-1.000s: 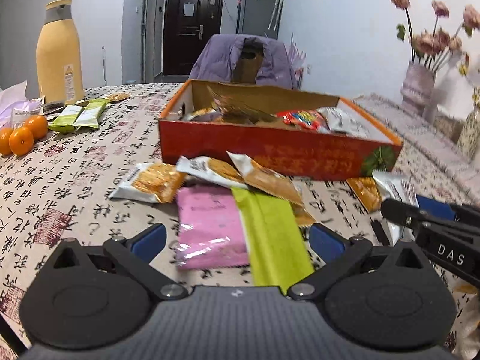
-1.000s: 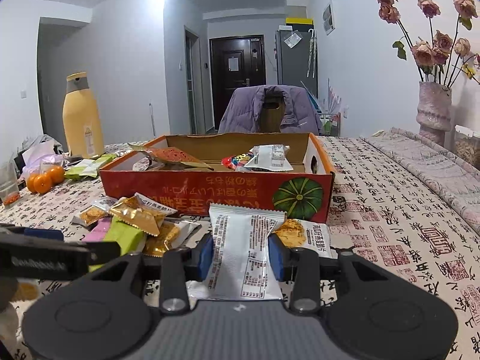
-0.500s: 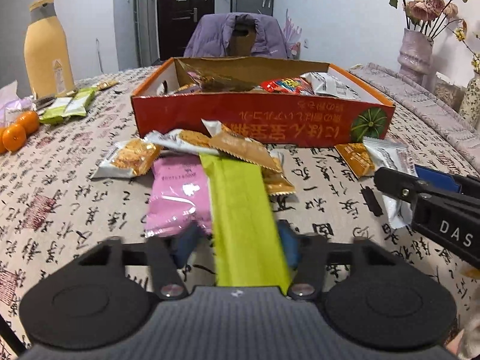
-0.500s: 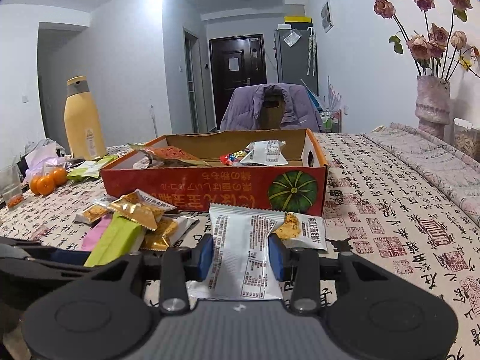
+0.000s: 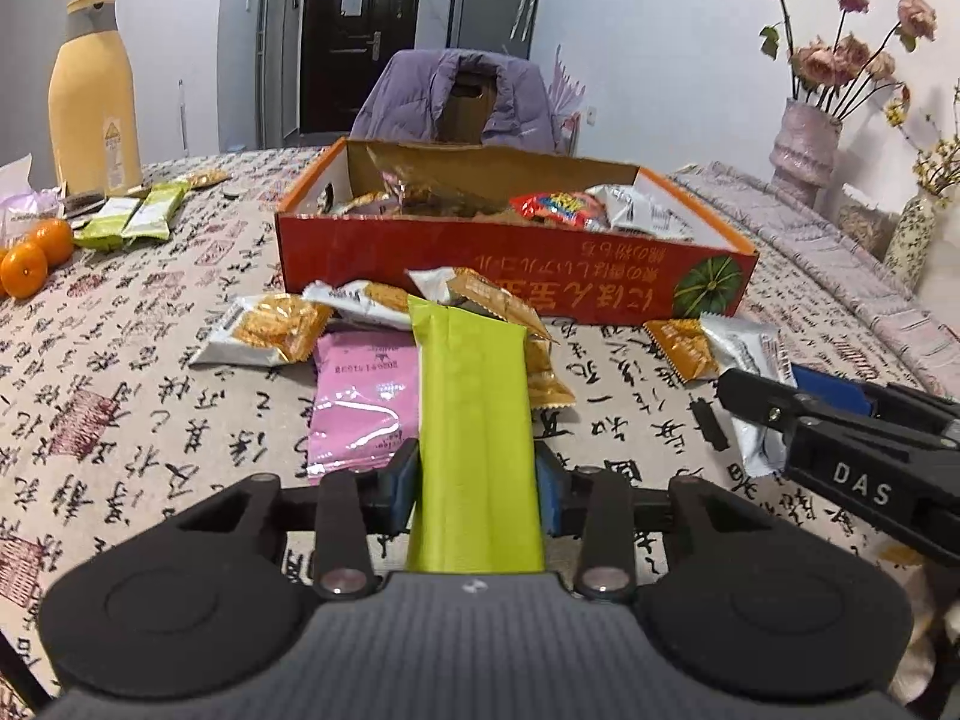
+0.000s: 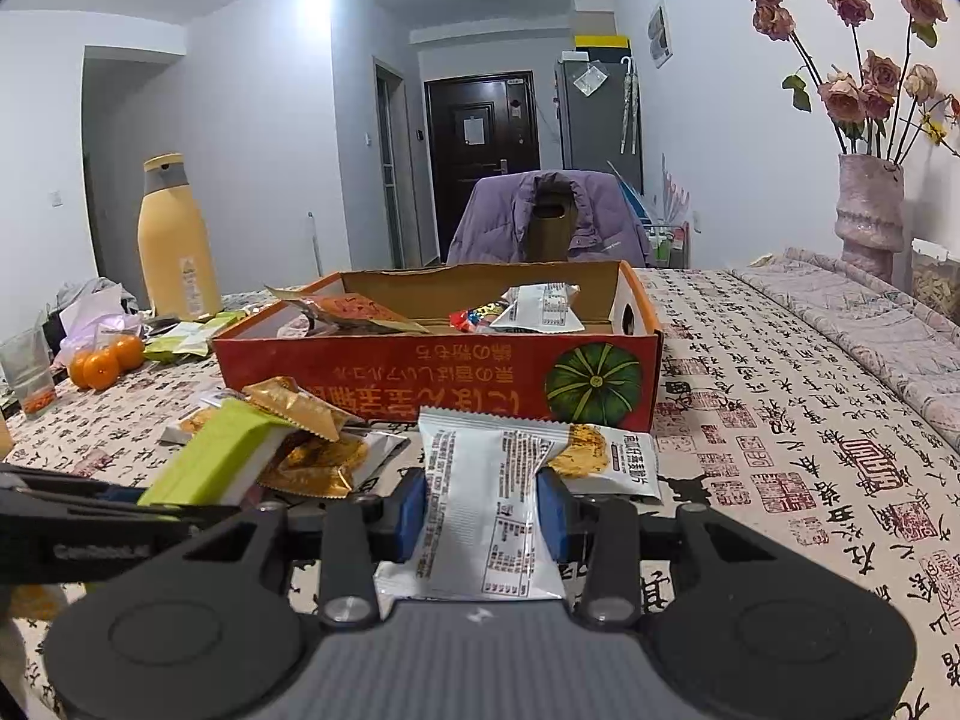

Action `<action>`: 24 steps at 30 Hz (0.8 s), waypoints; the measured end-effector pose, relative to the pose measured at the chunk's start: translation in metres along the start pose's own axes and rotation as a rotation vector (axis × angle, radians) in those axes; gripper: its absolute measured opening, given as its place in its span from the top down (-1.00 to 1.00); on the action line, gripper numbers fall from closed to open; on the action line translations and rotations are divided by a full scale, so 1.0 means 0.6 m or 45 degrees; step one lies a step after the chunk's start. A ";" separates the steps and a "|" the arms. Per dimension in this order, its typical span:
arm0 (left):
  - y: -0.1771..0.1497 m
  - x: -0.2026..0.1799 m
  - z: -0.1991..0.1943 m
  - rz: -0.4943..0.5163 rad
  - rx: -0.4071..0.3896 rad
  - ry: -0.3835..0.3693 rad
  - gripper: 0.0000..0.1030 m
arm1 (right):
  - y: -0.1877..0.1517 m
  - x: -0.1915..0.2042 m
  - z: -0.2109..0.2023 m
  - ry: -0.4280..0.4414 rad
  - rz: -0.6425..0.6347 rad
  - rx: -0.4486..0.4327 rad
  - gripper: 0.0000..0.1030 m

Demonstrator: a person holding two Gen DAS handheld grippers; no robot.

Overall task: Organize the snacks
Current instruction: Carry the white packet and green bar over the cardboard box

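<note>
Pink packet [image 5: 363, 405], left view only

A second ago the left gripper [image 5: 477, 483] stood wide open over the loose snacks; now its blue pads [image 5: 403, 483] are clamped on the sides of the green packet [image 5: 474, 420]. The packet's far end has come up off the tablecloth [image 5: 120, 372] toward 12 o'clock, over the pink packet [image 5: 366, 402] (which has not shifted) and the gold ones near the red box [image 5: 492, 264].
</note>
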State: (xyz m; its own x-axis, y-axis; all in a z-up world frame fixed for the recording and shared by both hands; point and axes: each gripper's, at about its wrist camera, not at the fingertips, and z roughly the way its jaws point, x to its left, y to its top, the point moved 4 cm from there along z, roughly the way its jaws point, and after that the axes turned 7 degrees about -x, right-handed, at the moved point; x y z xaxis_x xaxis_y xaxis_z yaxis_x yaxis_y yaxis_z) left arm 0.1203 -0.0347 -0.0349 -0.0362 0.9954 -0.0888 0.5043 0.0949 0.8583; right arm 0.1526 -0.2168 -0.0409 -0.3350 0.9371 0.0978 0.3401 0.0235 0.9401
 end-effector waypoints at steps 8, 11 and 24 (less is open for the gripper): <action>0.050 0.014 -0.034 -0.023 -0.112 -0.013 0.25 | 0.017 0.005 -0.002 0.008 -0.013 -0.034 0.26; 0.076 0.017 -0.040 -0.031 -0.157 -0.018 0.25 | 0.031 0.008 0.003 0.011 -0.023 -0.056 0.26; 0.200 -0.004 0.014 0.006 -0.291 -0.031 0.25 | 0.122 0.021 0.057 0.005 -0.102 -0.174 0.25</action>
State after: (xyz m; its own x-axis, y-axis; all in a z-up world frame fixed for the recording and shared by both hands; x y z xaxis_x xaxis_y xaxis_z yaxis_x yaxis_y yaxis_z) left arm 0.1880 -0.0257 0.0643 -0.0119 0.9955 -0.0943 0.2960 0.0936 0.9506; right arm 0.2032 -0.1917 0.0178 -0.3599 0.9327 0.0217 0.1899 0.0504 0.9805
